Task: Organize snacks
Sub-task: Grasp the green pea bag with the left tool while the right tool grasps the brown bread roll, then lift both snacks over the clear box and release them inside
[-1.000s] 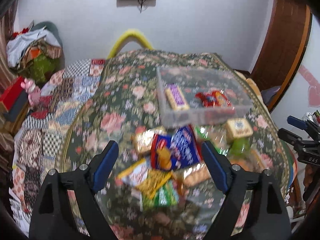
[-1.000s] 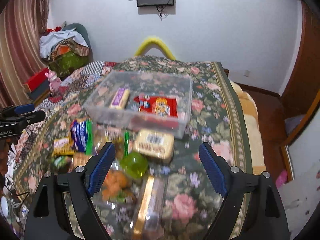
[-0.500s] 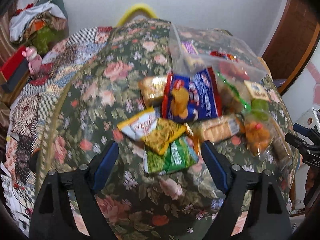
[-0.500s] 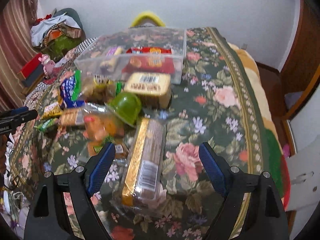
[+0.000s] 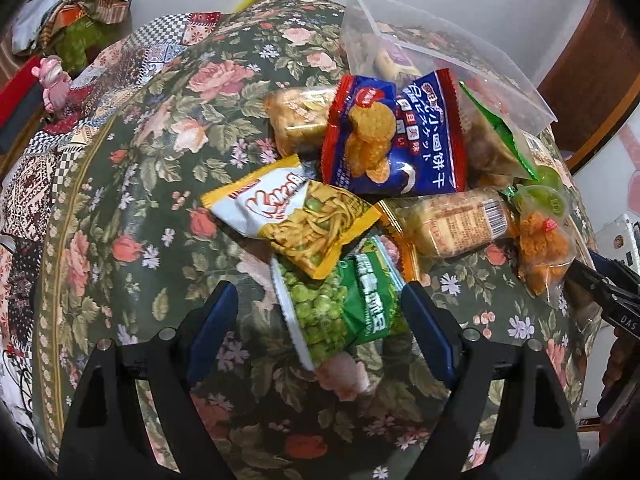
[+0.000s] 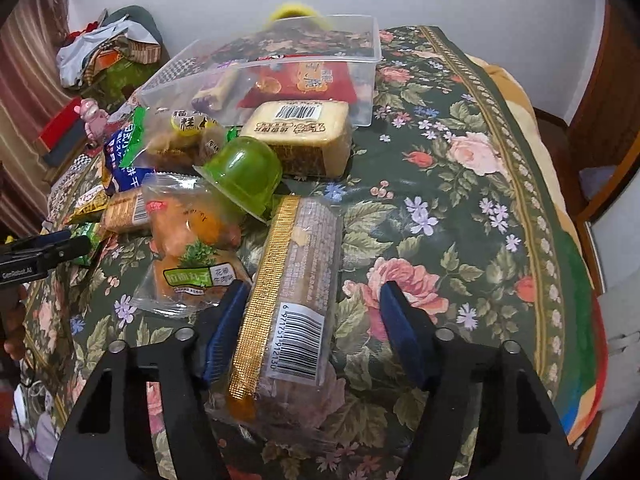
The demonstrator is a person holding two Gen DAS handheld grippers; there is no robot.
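Observation:
Loose snack packets lie heaped on a floral cloth. My left gripper (image 5: 320, 332) is low over the heap, its jaws closing, with a green pea packet (image 5: 344, 308) between them; the pads are not pressing on it. Beyond it lie a yellow-white noodle snack packet (image 5: 296, 216) and a blue biscuit packet (image 5: 392, 136). My right gripper (image 6: 312, 308) straddles a long clear packet with a gold strip (image 6: 296, 280). Its jaws are closing, with a gap still at the right pad. A clear plastic box (image 6: 360, 40) behind holds a red packet (image 6: 304, 80) and a purple bar (image 6: 212, 92).
A green jelly cup (image 6: 240, 176), a yellow cake pack (image 6: 300, 132) and a bag of orange balls (image 6: 192, 236) crowd the long packet's far left side. The cloth's striped border (image 6: 536, 208) marks the right edge. Clothes (image 6: 108, 52) are piled at the back left.
Both grippers have come down closer to the heap. The right jaws have narrowed around the long gold-strip packet. The left gripper now has the green pea packet between its jaws.

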